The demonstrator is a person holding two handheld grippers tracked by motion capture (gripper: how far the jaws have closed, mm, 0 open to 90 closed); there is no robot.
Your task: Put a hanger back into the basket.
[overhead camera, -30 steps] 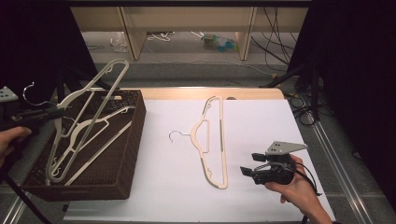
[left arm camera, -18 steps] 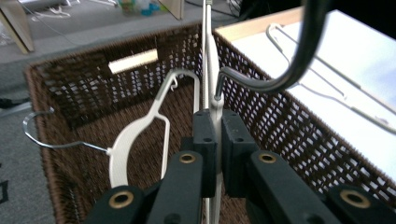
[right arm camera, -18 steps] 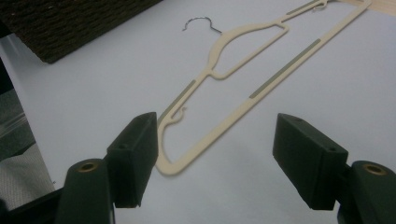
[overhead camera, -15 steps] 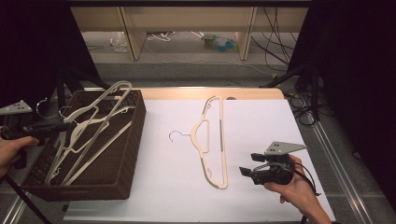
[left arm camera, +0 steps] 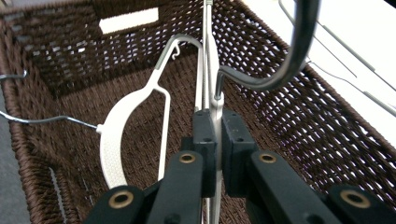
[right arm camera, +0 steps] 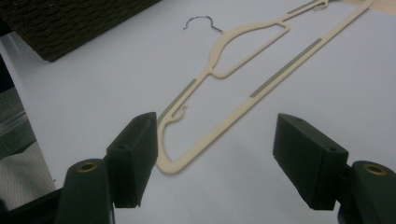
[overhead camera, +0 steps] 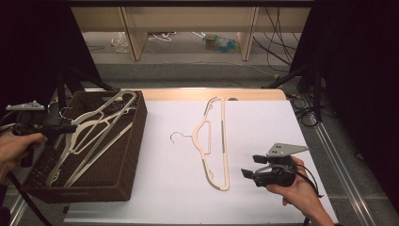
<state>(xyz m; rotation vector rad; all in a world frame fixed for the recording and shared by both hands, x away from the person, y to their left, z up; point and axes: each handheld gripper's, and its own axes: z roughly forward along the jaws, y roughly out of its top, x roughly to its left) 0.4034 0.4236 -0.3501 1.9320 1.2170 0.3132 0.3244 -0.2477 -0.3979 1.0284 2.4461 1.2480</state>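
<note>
- Left gripper [overhead camera: 70,127]: it is positioned at the left edge of the high view, over the left rim of the dark brown woven wicker basket [overhead camera: 124,176]. Its black fingers [left arm camera: 205,135] are clamped narrow on the thin edge of a cream plastic clothes hanger [overhead camera: 96,129], which leans tilted across the basket interior.
- Basket contents: further cream hangers lie stacked beneath the held hanger. In the left gripper view, a grey metal hook [left arm camera: 285,65] curves just above the fingers.
- Table [overhead camera: 263,122]: the white table surface carries a second cream plastic hanger with a wire hook [overhead camera: 214,141], lying flat near the centre, well apart from the basket.
- Right gripper [overhead camera: 251,167]: it is held in a hand [overhead camera: 299,188] at the lower right, just beside the lower end of the flat hanger. Its fingers [right arm camera: 133,156] stand wide apart with nothing between them.
</note>
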